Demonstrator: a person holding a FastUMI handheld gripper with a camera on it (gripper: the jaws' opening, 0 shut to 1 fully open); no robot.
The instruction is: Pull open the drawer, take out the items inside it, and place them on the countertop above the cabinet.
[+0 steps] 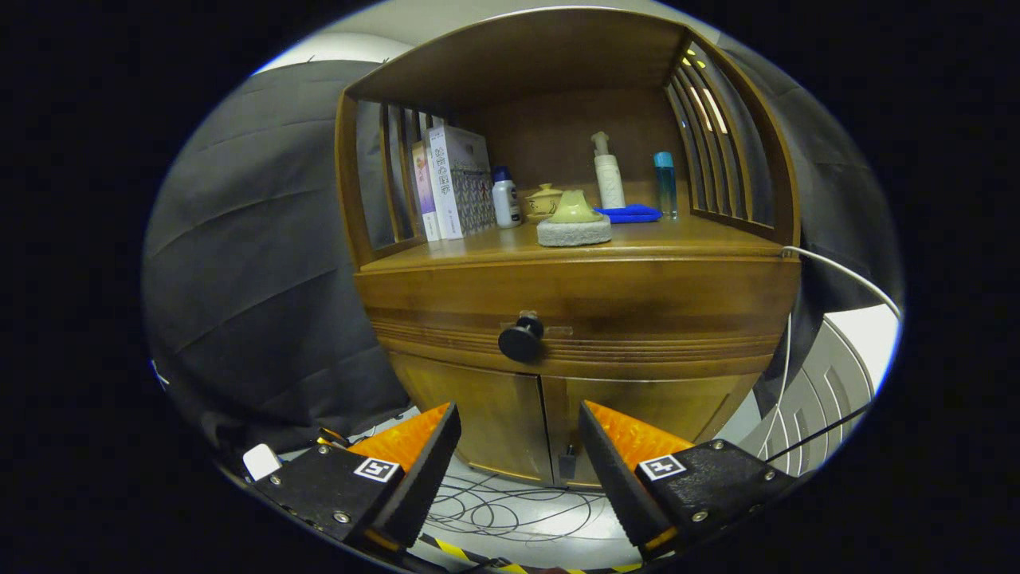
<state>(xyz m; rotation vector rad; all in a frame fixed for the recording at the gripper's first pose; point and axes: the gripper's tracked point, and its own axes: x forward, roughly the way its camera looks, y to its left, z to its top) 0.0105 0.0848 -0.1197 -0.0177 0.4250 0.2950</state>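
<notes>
Drawer (578, 315) is closed, a wide wooden front with grooves across it, standing well beyond the fingers and above them. Its round dark knob (521, 338) sits left of the middle, ahead of the gap between the fingers. The gripper (519, 446) is wide open and holds nothing. On the countertop (677, 239) stand books (454, 183), bottles and a sponge (574, 229). I think the knob is small; an approach off-centre could let the fingers slip off it.
</notes>
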